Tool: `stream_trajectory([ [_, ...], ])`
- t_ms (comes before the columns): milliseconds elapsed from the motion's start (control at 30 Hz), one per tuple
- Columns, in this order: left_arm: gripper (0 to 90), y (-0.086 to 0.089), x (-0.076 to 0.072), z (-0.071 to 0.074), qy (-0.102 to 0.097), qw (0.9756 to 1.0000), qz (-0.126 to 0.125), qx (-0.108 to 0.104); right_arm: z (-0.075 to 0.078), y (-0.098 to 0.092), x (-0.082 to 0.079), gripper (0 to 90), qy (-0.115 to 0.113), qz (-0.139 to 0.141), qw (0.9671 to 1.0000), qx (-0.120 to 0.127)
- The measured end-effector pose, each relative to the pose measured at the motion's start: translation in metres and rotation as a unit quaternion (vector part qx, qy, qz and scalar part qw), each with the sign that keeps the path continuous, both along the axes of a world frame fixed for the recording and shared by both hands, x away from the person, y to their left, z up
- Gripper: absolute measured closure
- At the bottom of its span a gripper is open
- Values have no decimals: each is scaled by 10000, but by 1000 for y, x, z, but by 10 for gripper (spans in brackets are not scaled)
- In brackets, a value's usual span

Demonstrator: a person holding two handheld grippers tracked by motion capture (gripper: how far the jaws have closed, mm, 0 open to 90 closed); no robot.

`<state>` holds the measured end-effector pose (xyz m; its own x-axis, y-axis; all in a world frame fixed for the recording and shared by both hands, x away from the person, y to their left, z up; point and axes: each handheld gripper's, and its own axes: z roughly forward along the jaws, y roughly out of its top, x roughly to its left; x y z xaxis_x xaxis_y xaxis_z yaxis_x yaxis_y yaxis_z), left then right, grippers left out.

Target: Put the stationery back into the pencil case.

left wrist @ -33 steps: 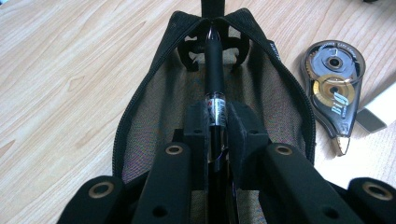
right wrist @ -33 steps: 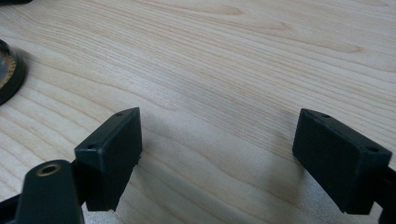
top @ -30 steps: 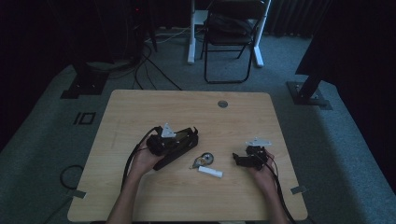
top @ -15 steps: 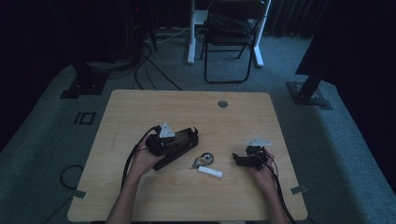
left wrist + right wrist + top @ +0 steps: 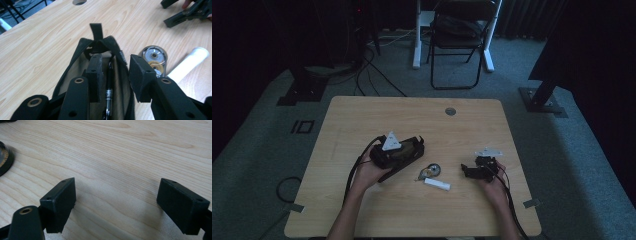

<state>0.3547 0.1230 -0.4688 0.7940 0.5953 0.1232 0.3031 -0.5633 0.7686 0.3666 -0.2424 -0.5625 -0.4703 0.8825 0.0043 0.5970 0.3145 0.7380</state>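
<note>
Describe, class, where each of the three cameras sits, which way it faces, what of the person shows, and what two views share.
High view: above the table, facing forward and down; both forearms, left gripper, right gripper.
Left gripper view: on that gripper, along its jaws, just opening, one inside the black pouch by a pen.
Right gripper view: between open jaws, onto bare wood.
Shared: tape reel, white tube.

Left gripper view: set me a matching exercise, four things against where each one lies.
Things:
1. pen
2. black pouch
3. round tape measure
4. white tube

Places:
A. on the table right of the tape measure
B. inside the pouch, beside one jaw
C. on the table just right of the pouch
D. under the left gripper, mouth open

Pairs: 1-B, 2-D, 3-C, 4-A
</note>
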Motion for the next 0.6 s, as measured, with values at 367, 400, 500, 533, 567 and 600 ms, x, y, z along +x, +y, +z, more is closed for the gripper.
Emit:
stream_trajectory([
  [367, 635, -17, -7, 9, -73, 9995, -312, 28, 0, 0, 0, 157, 0, -6, 10000, 6],
  [400, 635, -18, -7, 9, -61, 9994, -349, 29, 0, 0, 0, 157, 0, -6, 10000, 6],
  [500, 655, -22, -8, 8, -9, 9991, -414, 89, 0, 0, 0, 157, 1, -7, 10000, 4],
  [533, 658, -24, -9, 8, 7, 9990, -435, 92, 0, 0, 0, 157, 1, -5, 10000, 6],
  [567, 662, -25, -9, 8, 9, 9989, -446, 105, 0, 0, 0, 157, 1, -6, 10000, 4],
  [600, 662, -26, -10, 7, 8, 9989, -456, 103, 0, 0, 0, 157, 1, -6, 10000, 4],
])
